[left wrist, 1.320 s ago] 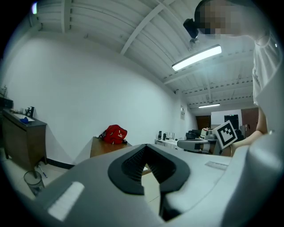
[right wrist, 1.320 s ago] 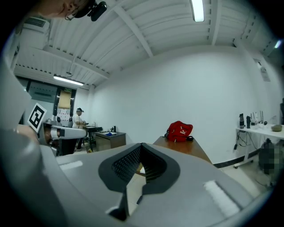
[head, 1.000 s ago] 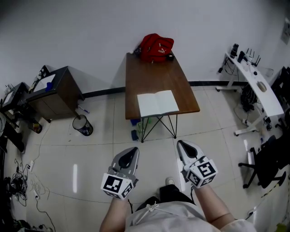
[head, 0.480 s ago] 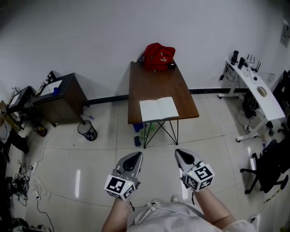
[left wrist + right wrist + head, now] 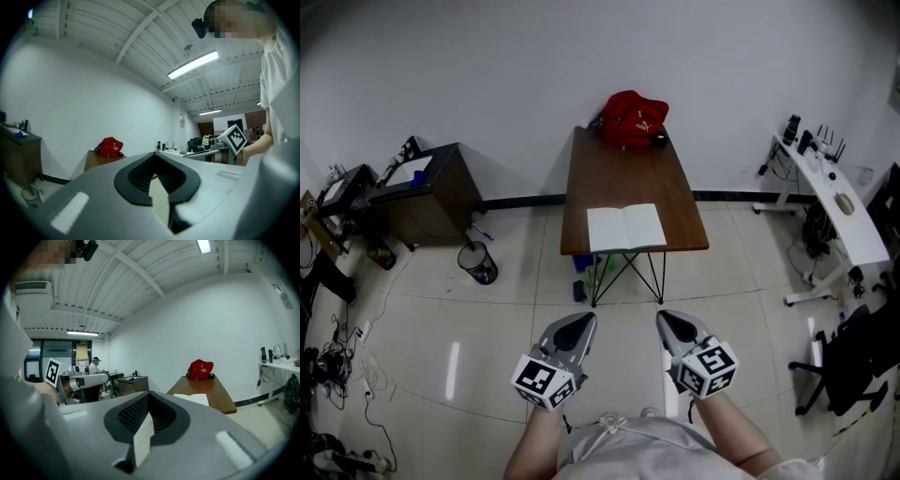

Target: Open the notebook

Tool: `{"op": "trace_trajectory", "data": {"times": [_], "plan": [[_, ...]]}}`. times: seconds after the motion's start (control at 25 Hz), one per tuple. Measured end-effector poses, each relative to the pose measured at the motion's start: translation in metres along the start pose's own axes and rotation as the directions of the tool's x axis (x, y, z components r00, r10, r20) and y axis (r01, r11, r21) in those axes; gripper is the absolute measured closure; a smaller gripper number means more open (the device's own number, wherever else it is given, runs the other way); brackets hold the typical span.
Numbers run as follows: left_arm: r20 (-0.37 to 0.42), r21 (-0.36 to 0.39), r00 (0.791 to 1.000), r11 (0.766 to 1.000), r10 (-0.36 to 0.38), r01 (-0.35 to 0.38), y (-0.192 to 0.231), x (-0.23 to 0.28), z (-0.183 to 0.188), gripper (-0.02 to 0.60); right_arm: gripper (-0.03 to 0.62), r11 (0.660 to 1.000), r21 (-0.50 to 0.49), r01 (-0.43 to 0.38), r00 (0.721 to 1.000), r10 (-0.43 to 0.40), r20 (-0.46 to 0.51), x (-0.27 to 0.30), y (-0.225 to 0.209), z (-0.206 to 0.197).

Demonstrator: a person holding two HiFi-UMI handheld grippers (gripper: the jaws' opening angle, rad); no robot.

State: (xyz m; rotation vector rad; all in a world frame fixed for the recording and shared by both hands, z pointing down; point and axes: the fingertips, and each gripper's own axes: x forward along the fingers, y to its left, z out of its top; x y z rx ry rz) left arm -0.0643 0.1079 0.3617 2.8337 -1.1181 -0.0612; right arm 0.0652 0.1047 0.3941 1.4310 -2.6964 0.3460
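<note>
Already the notebook (image 5: 625, 228) lies open on the table (image 5: 623, 169). Nearer, well apart from it, left gripper (image 5: 579, 322) and right gripper (image 5: 667, 321) hold their jaws together, empty.

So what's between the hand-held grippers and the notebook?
Just floor tiles and the front edge of the table under the notebook, in the head view.

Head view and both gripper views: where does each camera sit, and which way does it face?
Head view: on the person's head, facing steeply down at the open notebook on the table; left gripper, right gripper, forearms show.
Left gripper view: on that gripper, along its shut jaws toward the red bag; shirt shows.
Right gripper view: likewise, toward the notebook; shut jaws show.
All share the red bag.
</note>
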Motion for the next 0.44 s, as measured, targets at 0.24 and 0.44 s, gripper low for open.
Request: {"op": "trace_trajectory", "data": {"times": [0.24, 0.44], "plan": [[-0.015, 0.016, 1.0, 1.0, -0.001, 0.001, -0.004, 0.007, -0.002, 0.575, 0.586, 1.0, -0.007, -0.01, 1.0, 0.01, -0.001, -0.003, -0.006, 0.002], [-0.02, 0.039, 1.0, 0.999, 0.004, -0.003, -0.007, 0.01, 0.001, 0.575, 0.587, 0.999, -0.041, 0.008, 1.0, -0.007, 0.015, -0.008, -0.013, 0.012]]}}
